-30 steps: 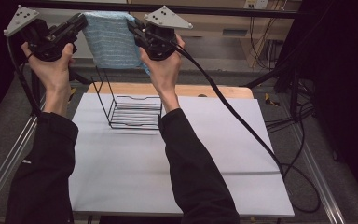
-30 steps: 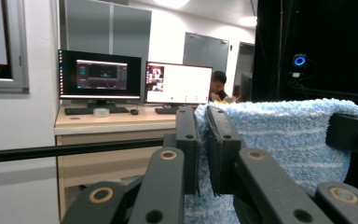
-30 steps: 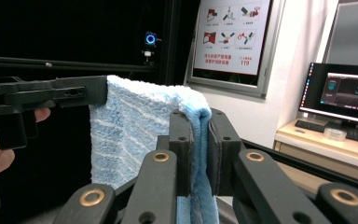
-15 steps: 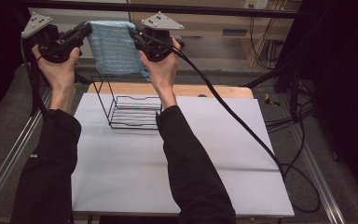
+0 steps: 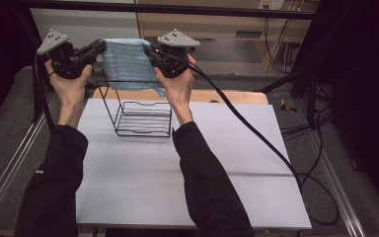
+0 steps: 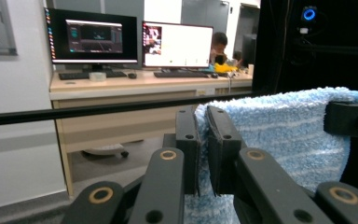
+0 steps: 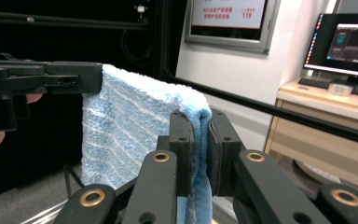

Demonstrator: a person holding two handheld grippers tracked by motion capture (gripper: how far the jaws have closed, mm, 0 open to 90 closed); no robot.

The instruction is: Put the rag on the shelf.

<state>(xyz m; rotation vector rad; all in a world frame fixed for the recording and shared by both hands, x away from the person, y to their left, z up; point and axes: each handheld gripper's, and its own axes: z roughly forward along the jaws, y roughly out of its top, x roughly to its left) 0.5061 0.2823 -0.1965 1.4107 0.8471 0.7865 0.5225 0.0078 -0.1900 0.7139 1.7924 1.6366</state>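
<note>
Towel [image 5: 124, 63] first: in the high view it's a light blue striped cloth stretched in the air between the two grippers, hanging above the back edge of the table [image 5: 187, 197]. The left gripper [image 5: 97, 49] pinches its left top corner and the right gripper [image 5: 150, 51] pinches the right one, each with a grey plate on top. Right under the towel sits a black wire rack [image 5: 140, 111], and its bottom hem hangs just past the rack's top rim. The rack looks empty; only its bare wire floor shows. The table is a white sheet with a wooden board [image 5: 227, 96] along the far side, and a thick black cable [image 5: 256, 133] trails across it from the right gripper. Grey floor and loose cables sit off to the right.

The left gripper view gives you the close-up the overhead can't: the two black jaws are pressed onto a fold of towel [image 6: 279, 130], fluffy pile and pale stripes clear. The other gripper [image 6: 352, 119] clamps the far corner. Behind that, a wooden desk [image 6: 144, 86] with two monitors, keyboards, and a person sitting at it.

The right gripper view is the same deal from the other end: jaws squeezed on a doubled edge of towel [image 7: 121, 126], the opposite gripper [image 7: 51, 77] holding the far corner. Room side here has a white wall, a framed sign [image 7: 228, 21] and another monitor [image 7: 347, 44] on a desk.
</note>
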